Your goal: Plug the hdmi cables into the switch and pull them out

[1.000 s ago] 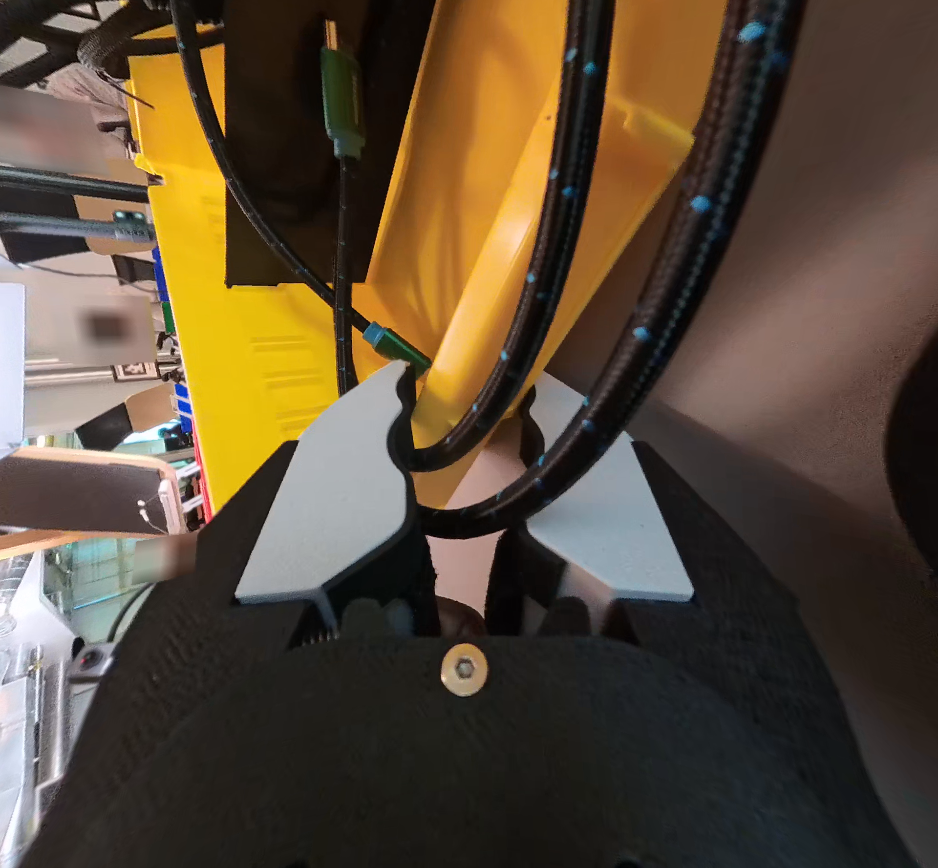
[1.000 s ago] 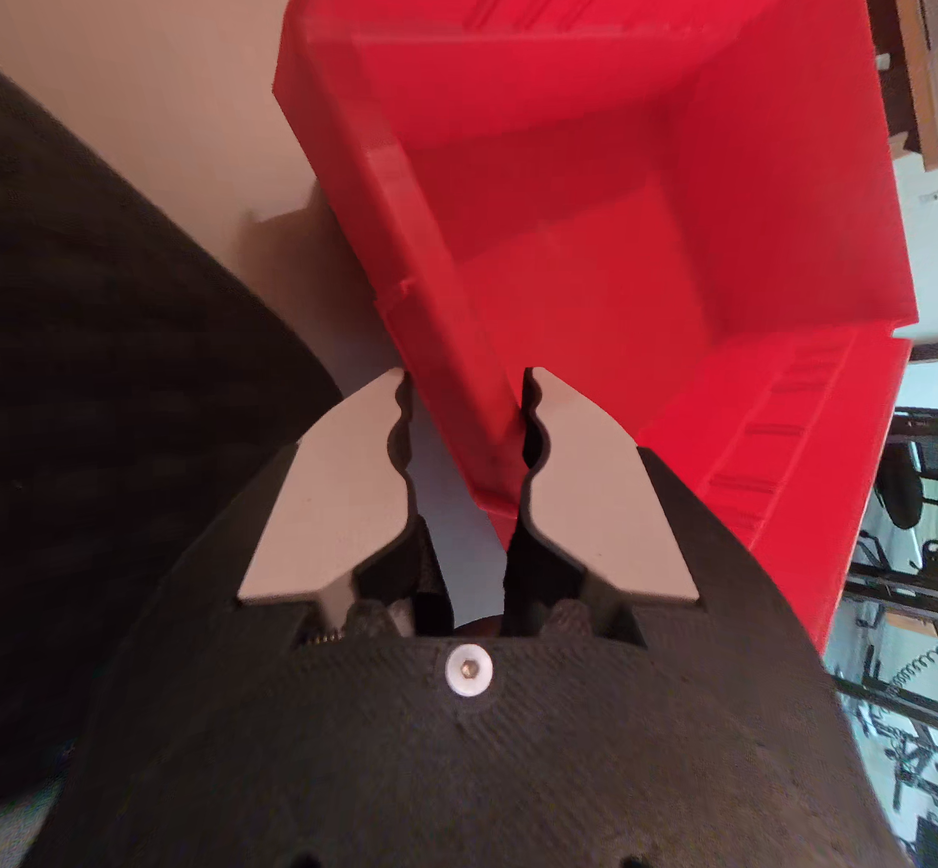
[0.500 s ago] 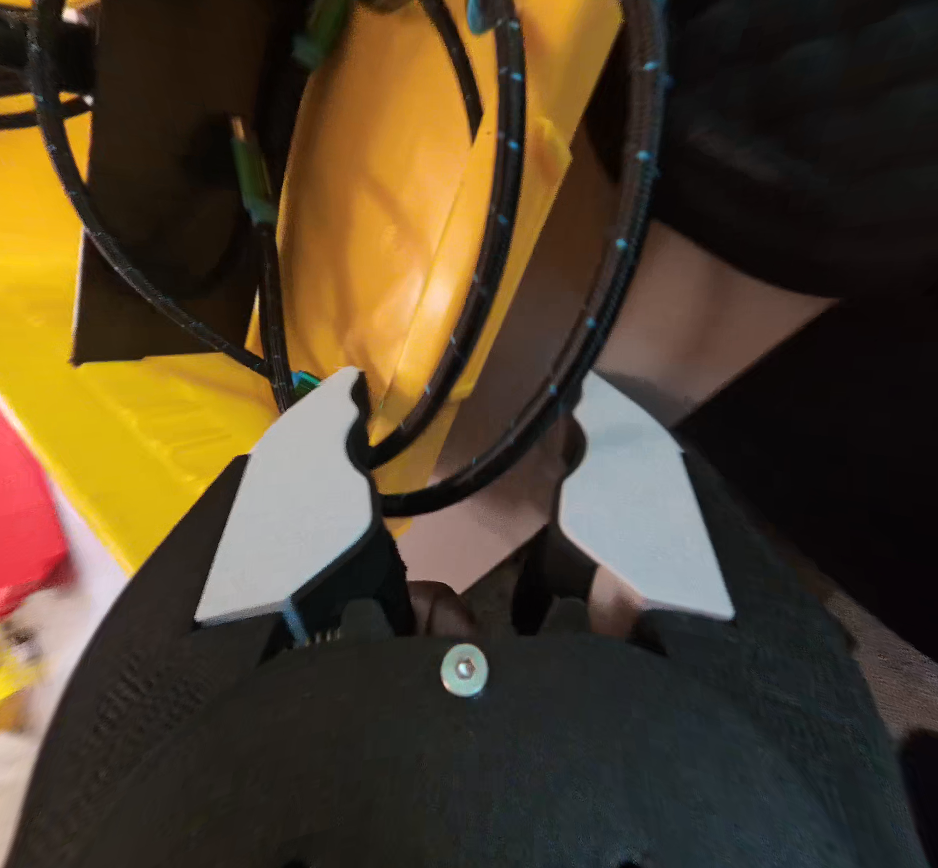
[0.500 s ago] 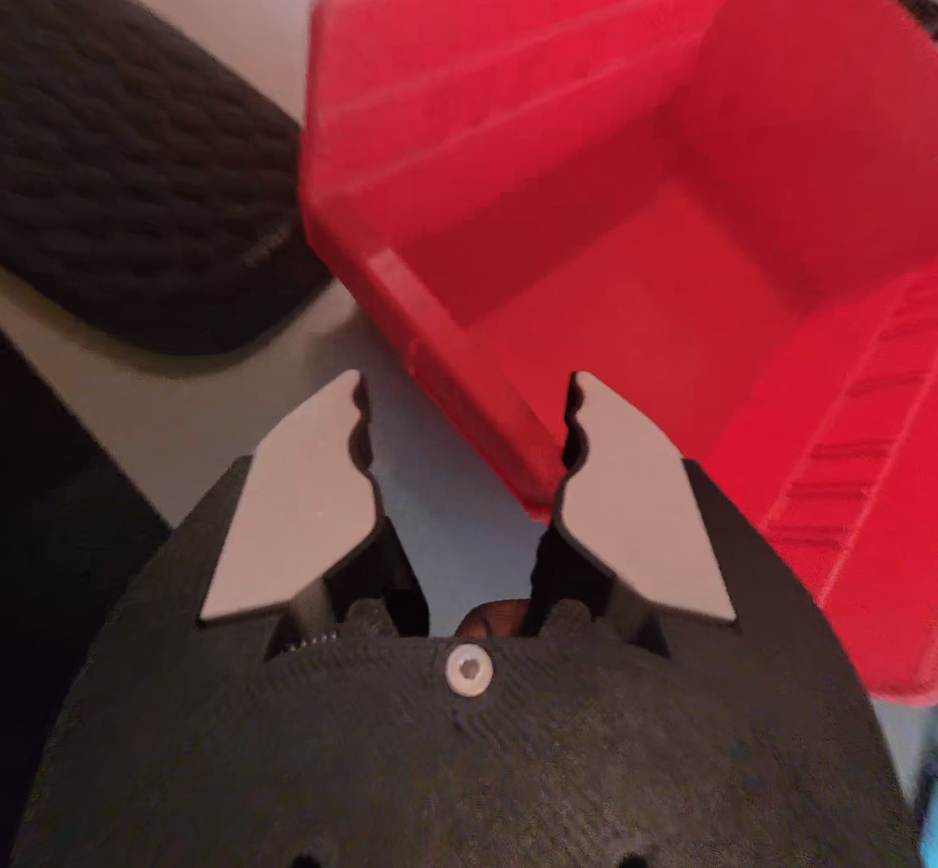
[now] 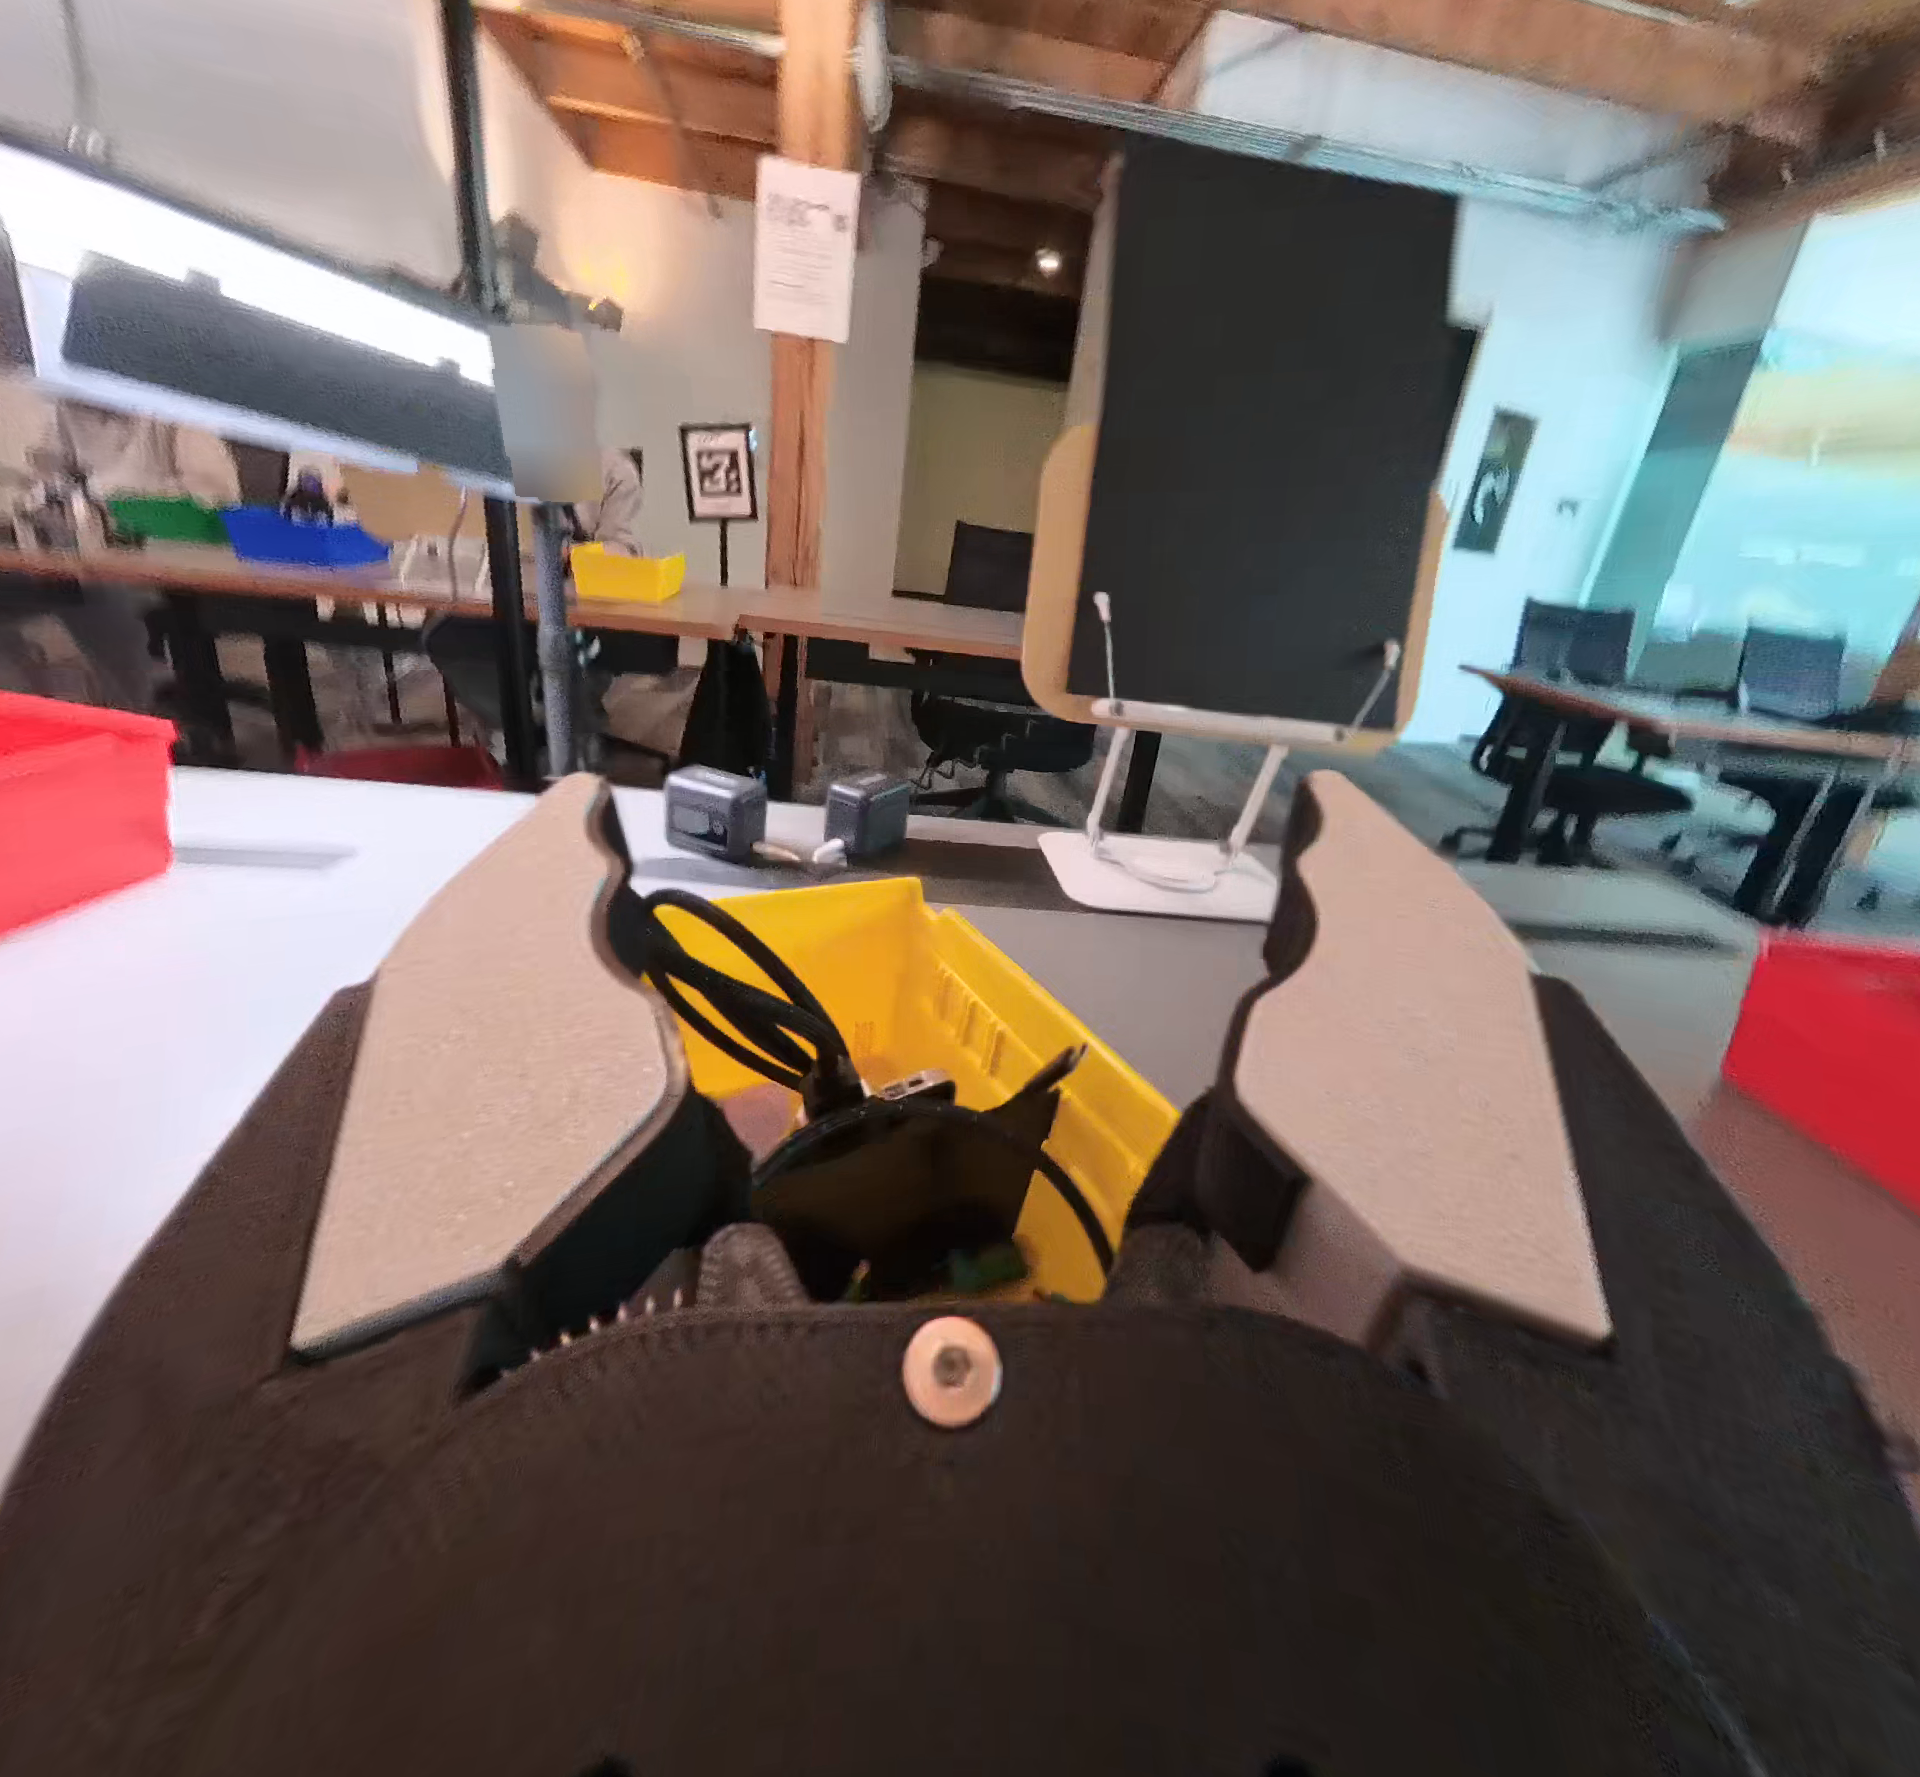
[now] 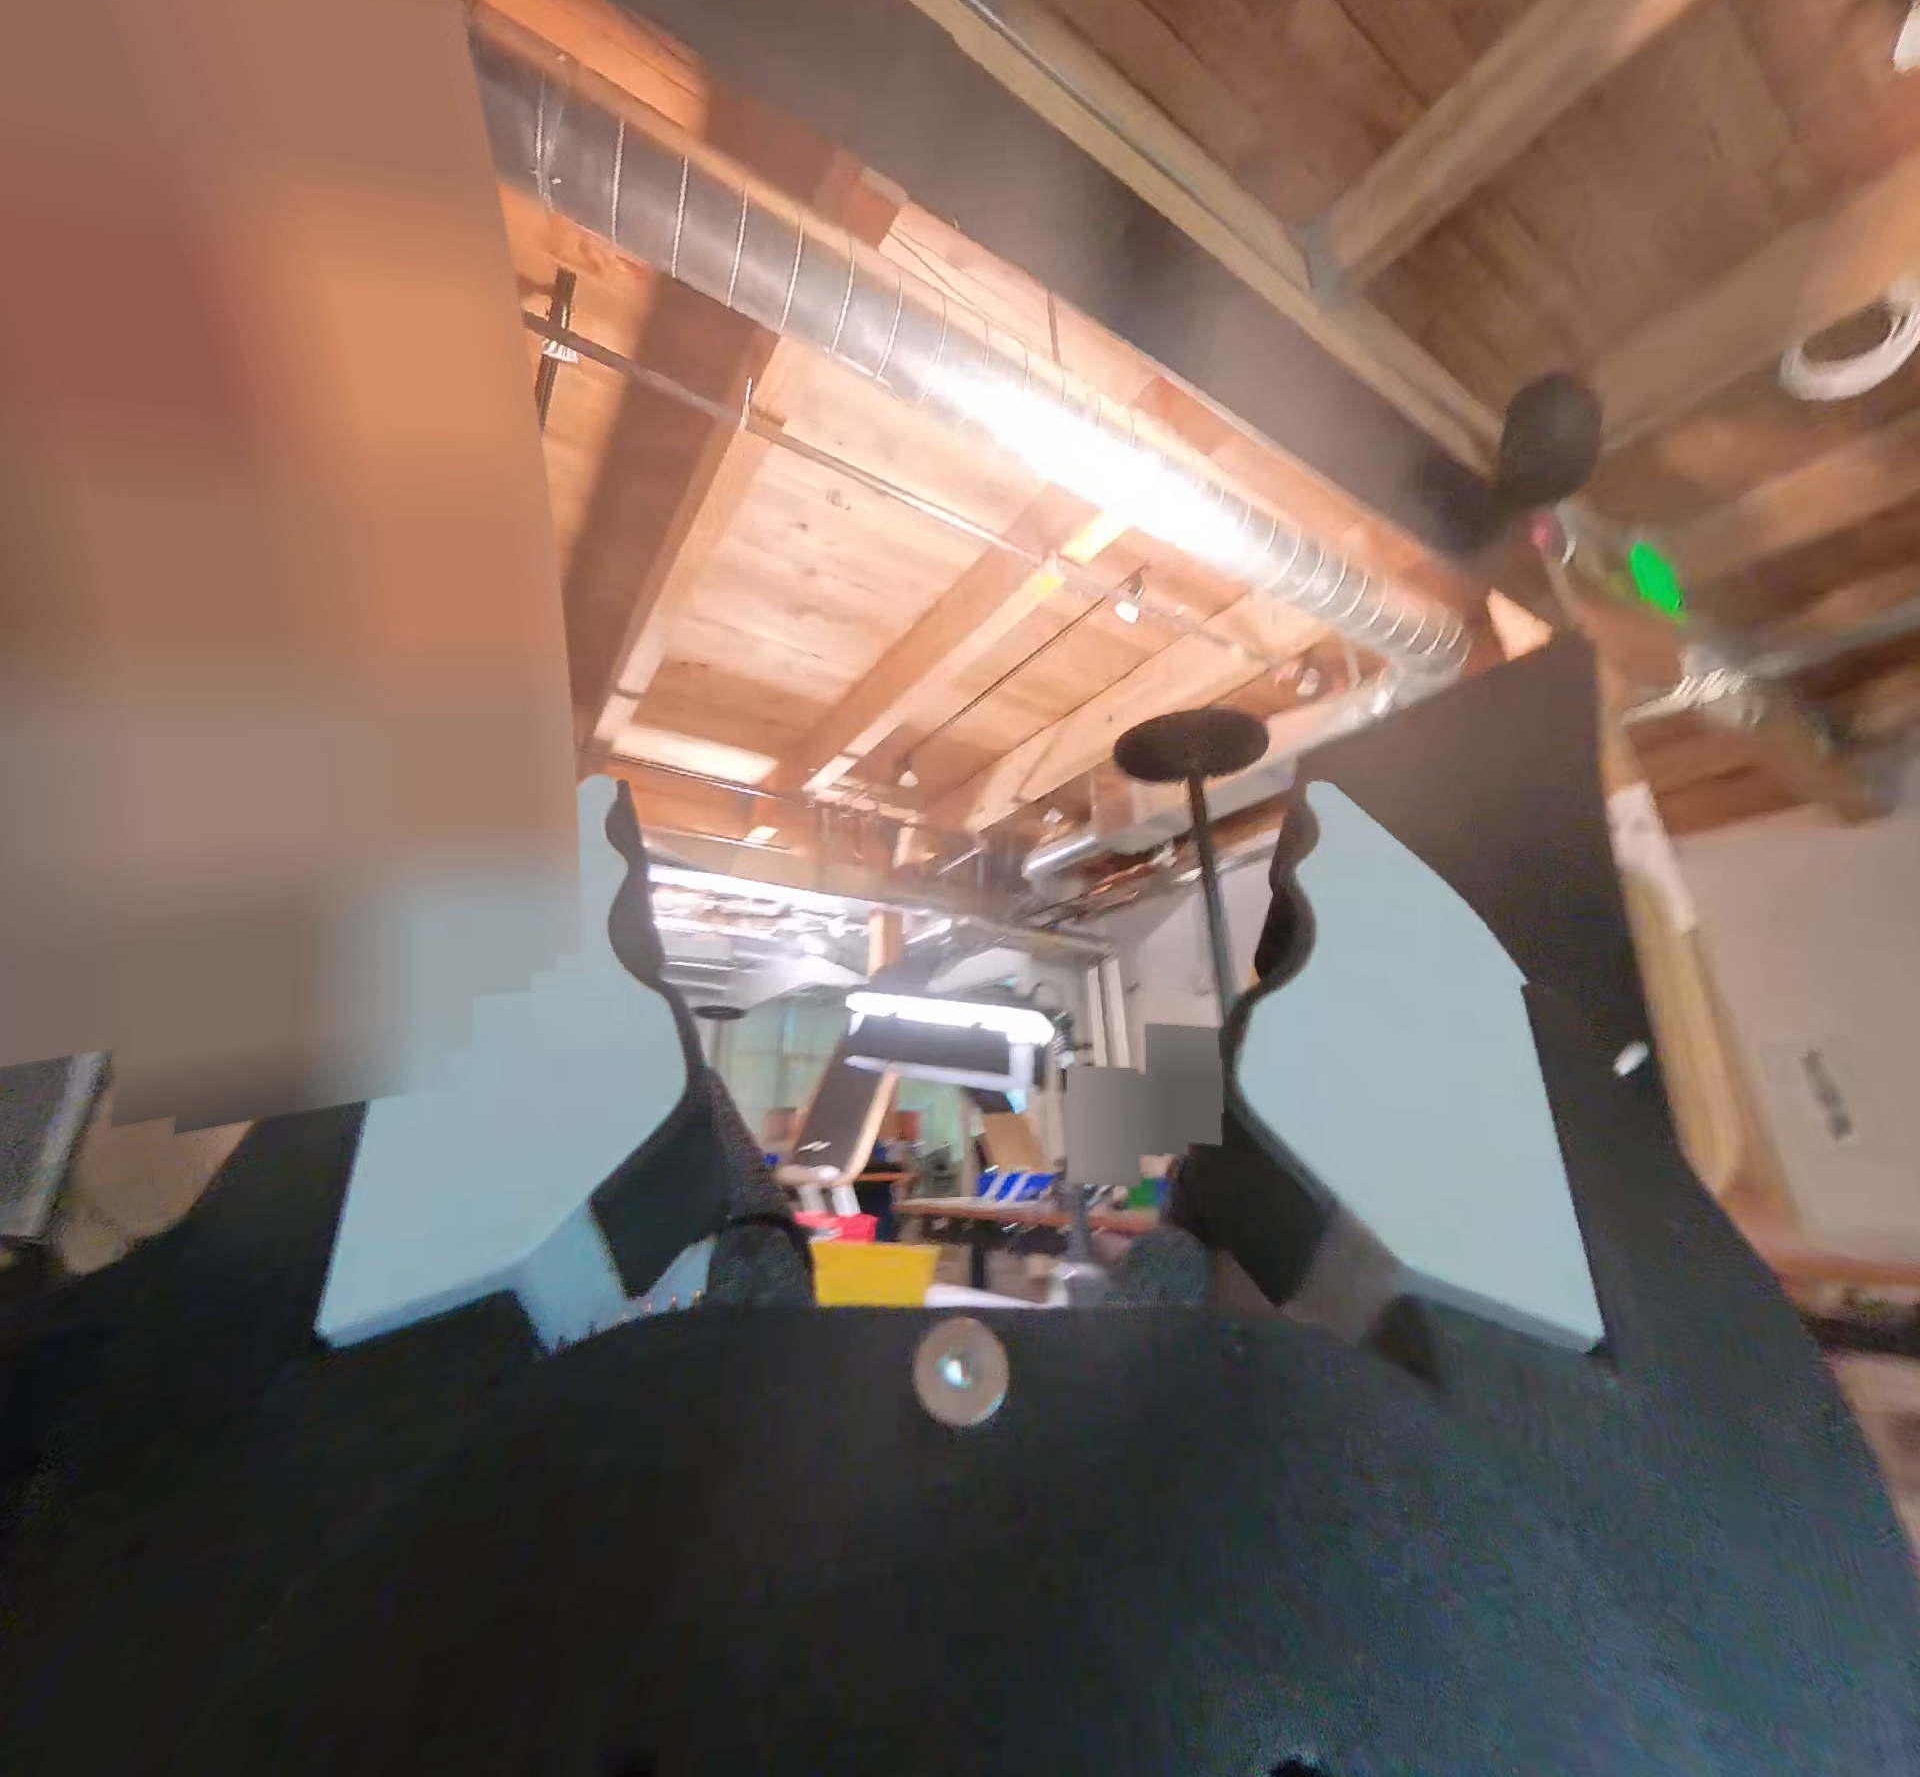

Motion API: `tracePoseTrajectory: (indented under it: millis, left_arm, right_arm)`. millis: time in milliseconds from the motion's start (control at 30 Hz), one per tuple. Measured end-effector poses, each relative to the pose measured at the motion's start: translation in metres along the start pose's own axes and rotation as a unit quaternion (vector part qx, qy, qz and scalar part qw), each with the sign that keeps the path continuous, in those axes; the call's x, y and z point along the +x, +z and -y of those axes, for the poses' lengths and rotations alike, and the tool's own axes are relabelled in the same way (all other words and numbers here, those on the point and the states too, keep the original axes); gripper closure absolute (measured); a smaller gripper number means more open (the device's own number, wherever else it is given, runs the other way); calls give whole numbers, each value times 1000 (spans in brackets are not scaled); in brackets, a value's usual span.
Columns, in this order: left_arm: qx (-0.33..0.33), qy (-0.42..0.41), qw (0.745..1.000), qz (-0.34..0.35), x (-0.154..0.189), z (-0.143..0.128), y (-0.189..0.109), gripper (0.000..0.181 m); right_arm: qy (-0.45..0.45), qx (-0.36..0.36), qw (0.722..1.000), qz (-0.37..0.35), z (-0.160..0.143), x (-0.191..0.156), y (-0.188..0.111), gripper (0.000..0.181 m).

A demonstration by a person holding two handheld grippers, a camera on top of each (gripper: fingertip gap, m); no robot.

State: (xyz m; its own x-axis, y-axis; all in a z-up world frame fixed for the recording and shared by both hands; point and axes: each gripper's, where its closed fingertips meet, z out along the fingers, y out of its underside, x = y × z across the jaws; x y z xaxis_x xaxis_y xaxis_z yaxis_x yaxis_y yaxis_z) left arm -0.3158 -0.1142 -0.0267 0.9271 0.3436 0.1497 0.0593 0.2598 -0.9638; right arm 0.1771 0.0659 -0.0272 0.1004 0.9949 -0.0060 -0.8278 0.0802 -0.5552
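We look out between our left gripper's (image 5: pixel 951 854) spread fingers and a bin (image 5: pixel 935 979) sits right ahead on the table (image 5: pixel 208 948), cables (image 5: pixel 748 989) coiled inside it. Beyond the bin, two small boxes (image 5: pixel 790 811) stand side by side, and right of them a board on a stand (image 5: pixel 1247 522). Another bin (image 5: pixel 73 802) lies far left, one more (image 5: pixel 1829 1052) far right. Our right gripper (image 6: pixel 956 823) tilts up at the ceiling, a duct (image 6: pixel 935 377) running overhead.

Left tool (image 5: pixel 951 854) spread wide, yellow bin (image 5: pixel 966 1000) holding black cables (image 5: pixel 748 989)
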Motion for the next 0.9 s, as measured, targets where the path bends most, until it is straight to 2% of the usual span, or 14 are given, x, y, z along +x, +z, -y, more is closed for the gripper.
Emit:
tracePoseTrajectory:
  millis: [67,133,200,267,400,467,533,600,633,733,900]
  left_arm:
    - [-5,-54,998,14,-11,-7,18,52]
    - [-17,-60,997,34,-22,-18,33,51]
    - [-48,-32,996,67,-37,-34,45,51]
    - [-91,-20,992,81,-47,-56,56,52]
    - [-227,-6,972,65,-57,-121,73,77]
    - [-281,28,958,50,-58,-142,73,98]
    - [-286,104,951,56,-65,-143,72,132]
    - [-263,156,951,34,-58,-137,77,159]
    - [-264,164,950,26,-54,-136,78,166]
    - [-251,184,950,12,-48,-125,85,170]
    - [-174,204,963,-34,-25,-70,100,171]
  right_arm:
    - [61,-21,998,-4,-33,-3,0,66]
    - [125,-31,992,-15,-56,-3,-2,67]
    - [187,-30,982,-11,-62,-4,0,65]
    - [175,-17,984,-23,-58,1,-2,68]
    - [150,6,988,-35,-47,6,-6,75]
    - [158,3,987,-33,-49,6,-6,75]
    - [160,-1,987,-33,-51,6,-5,75]
    - [158,-1,987,-34,-51,7,-6,76]
    - [159,-1,987,-36,-51,7,-6,76]
    - [164,2,986,-41,-51,10,-7,78]
    - [167,3,985,-48,-51,13,-7,79]
